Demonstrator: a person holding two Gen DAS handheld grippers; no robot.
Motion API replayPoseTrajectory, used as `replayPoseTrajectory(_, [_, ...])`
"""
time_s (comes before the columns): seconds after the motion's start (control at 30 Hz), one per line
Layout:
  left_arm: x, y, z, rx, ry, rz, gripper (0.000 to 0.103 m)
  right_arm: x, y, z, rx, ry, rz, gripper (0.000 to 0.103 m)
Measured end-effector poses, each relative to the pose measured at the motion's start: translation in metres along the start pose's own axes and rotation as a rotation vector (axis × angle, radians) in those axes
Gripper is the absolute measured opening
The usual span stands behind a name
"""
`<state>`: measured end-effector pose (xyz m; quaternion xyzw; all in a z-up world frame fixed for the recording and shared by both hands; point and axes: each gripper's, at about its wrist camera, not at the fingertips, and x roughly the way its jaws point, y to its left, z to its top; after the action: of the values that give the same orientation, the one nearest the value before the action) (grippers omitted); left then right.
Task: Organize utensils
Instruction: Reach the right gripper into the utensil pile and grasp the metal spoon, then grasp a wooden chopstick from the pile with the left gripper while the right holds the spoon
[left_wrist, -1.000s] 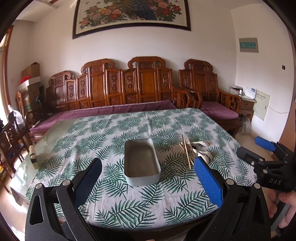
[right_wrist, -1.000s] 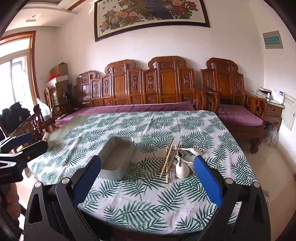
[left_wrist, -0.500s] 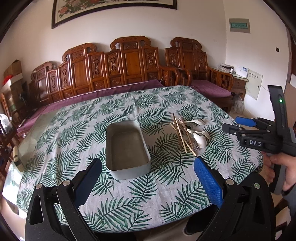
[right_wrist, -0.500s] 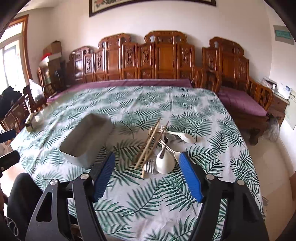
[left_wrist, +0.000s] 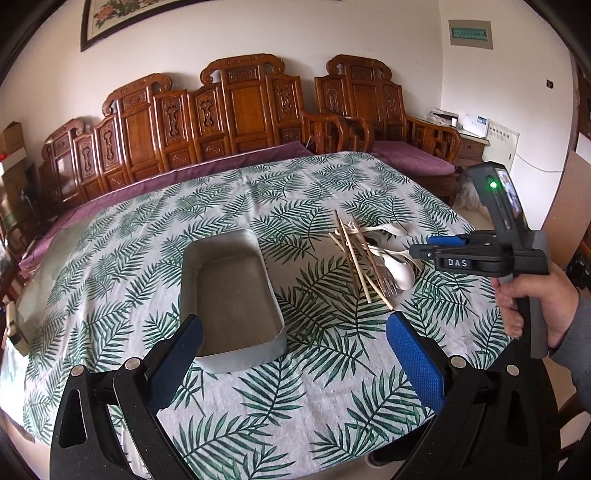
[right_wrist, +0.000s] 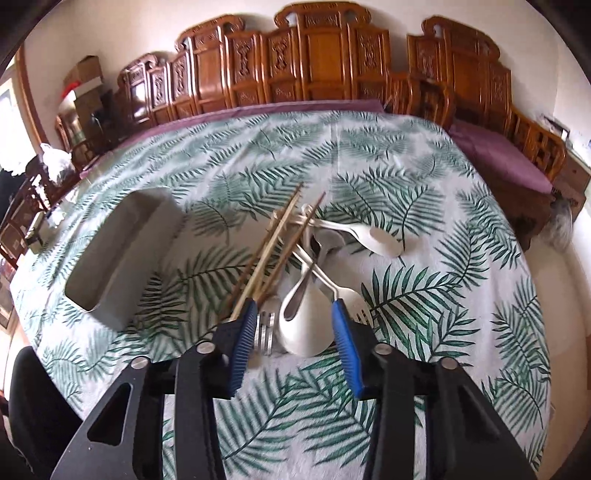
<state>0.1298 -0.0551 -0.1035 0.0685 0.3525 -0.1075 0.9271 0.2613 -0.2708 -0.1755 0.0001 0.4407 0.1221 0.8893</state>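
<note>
A grey rectangular tray (left_wrist: 232, 295) sits empty on the leaf-print tablecloth (left_wrist: 295, 398); it also shows at the left of the right wrist view (right_wrist: 122, 254). To its right lies a pile of utensils: wooden chopsticks (right_wrist: 273, 243), white spoons (right_wrist: 306, 325), a metal fork (right_wrist: 264, 328). My left gripper (left_wrist: 293, 347) is open, low over the tray's near end. My right gripper (right_wrist: 293, 310) is partly open, its fingers on either side of the nearest white spoon and fork, holding nothing. It shows from the side in the left wrist view (left_wrist: 436, 247).
A row of carved wooden chairs with purple cushions (left_wrist: 236, 122) stands behind the table. The table's near edge (left_wrist: 258, 469) is close below the left gripper. A wooden chair (right_wrist: 517, 147) stands off the table's right side.
Both grippers have moved forward and down toward the table. The right gripper has narrowed and come down over the near end of the utensil pile.
</note>
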Motion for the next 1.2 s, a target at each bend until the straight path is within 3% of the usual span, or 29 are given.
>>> replayPoseTrajectory(0.13, [0.015, -0.002, 0.001, 0.002, 0.017, -0.002, 0.093, 0.021, -0.007, 0.007, 0.020, 0.041, 0.003, 0.029])
replayPoseTrajectory(0.5, [0.054, -0.011, -0.004, 0.019, 0.086, -0.006, 0.086, 0.070, -0.007, 0.026, 0.034, 0.136, -0.014, 0.019])
replayPoseTrajectory(0.7, [0.069, -0.018, -0.008, 0.039, 0.115, -0.009, 0.086, 0.085, -0.004, 0.032, 0.014, 0.170, -0.044, 0.019])
replayPoseTrajectory(0.93, [0.079, -0.025, -0.008, 0.057, 0.125, -0.016, 0.086, 0.080, -0.005, 0.031, -0.014, 0.178, -0.046, 0.007])
replayPoseTrajectory(1.2, [0.089, -0.034, -0.005, 0.073, 0.131, -0.022, 0.086, 0.054, -0.017, 0.016, -0.030, 0.173, -0.020, 0.007])
